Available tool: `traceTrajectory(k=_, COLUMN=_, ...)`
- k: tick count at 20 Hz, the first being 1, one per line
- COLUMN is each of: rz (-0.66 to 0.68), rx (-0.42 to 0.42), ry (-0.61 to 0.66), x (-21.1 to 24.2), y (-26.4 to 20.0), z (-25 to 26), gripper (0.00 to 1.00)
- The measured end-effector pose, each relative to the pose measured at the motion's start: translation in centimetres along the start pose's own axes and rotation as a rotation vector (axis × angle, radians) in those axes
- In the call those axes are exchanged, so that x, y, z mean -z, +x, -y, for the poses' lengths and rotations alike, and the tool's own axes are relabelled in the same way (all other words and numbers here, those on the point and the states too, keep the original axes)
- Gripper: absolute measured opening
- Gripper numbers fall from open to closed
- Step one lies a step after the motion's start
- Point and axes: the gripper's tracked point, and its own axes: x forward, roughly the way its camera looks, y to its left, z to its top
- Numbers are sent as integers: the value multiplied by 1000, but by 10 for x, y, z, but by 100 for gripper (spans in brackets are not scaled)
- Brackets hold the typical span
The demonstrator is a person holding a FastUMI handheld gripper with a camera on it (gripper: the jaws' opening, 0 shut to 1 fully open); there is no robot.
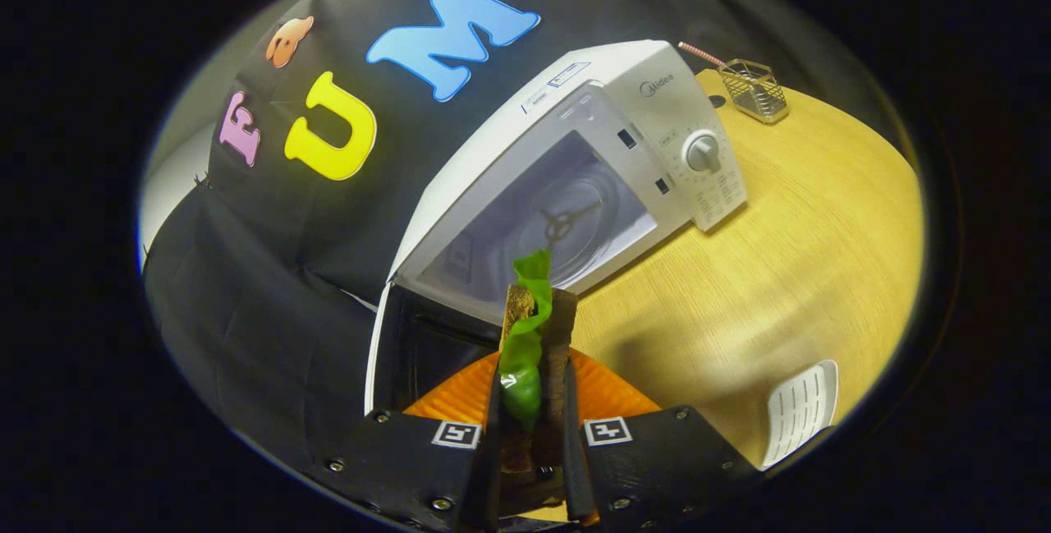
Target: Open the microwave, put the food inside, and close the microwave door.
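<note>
Gripper [532, 443] pinches a sandwich [534, 352] upright between both fingers, apparently above an orange plate [608, 393]. Microwave [575, 180] at 12 o'clock just beyond, door [410, 352] open at 10 o'clock.

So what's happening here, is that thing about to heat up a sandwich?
Pretty much. A hand-held gripper is clamped on a sandwich, two brown slices with green lettuce sticking out, held upright between its fingers above an orange plate. Just ahead, the white microwave sits on a wooden table with its door already swung open, and the glass turntable inside is bare. The food is not in yet, and the door is not yet closed.
</note>
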Motion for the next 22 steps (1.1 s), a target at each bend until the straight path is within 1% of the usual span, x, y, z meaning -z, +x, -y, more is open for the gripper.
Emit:
traceTrajectory(k=4, rz=52, rx=-61, ry=62, x=-9, y=34, z=-14, gripper=31)
traceTrajectory(k=9, rz=88, rx=-87, ry=124, x=-12, y=79, z=-20, gripper=31)
traceTrajectory(k=14, rz=159, rx=-118, ry=178, x=-26, y=109, z=-15, gripper=31)
traceTrajectory(k=22, rz=279, rx=-118, ry=213, x=-49, y=152, z=2, gripper=31)
